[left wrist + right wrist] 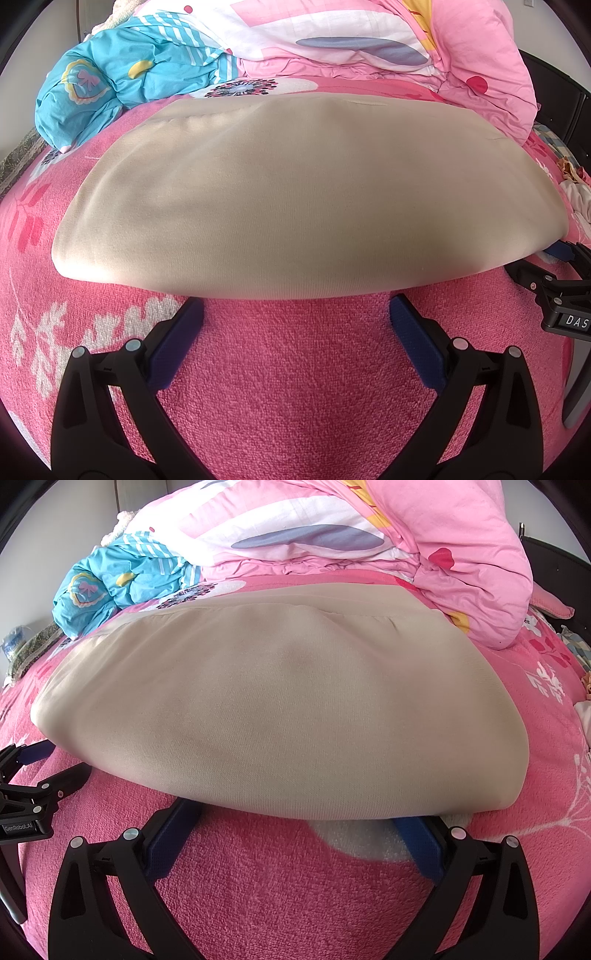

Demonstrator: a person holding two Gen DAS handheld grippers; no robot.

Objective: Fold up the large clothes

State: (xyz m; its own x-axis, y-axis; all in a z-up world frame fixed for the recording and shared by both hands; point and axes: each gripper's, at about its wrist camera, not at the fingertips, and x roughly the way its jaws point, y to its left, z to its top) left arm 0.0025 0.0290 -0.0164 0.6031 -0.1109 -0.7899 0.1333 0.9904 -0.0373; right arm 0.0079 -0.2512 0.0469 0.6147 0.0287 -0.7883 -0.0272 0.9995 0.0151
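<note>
A large beige garment (295,206) lies folded flat on the pink bed blanket (295,369); it also fills the right wrist view (280,716). My left gripper (295,306) is open, its blue-padded fingers spread wide, the tips just at or under the garment's near edge. My right gripper (303,818) is open too, its tips hidden under the garment's near edge. Each gripper shows at the side of the other's view, the right one (554,273) at the garment's right end and the left one (37,771) at its left end.
A bunched blue patterned quilt (110,85) lies at the back left. A pink and white duvet (388,48) is piled behind the garment. Loose clothes (576,184) lie at the bed's right edge beside dark furniture (557,96).
</note>
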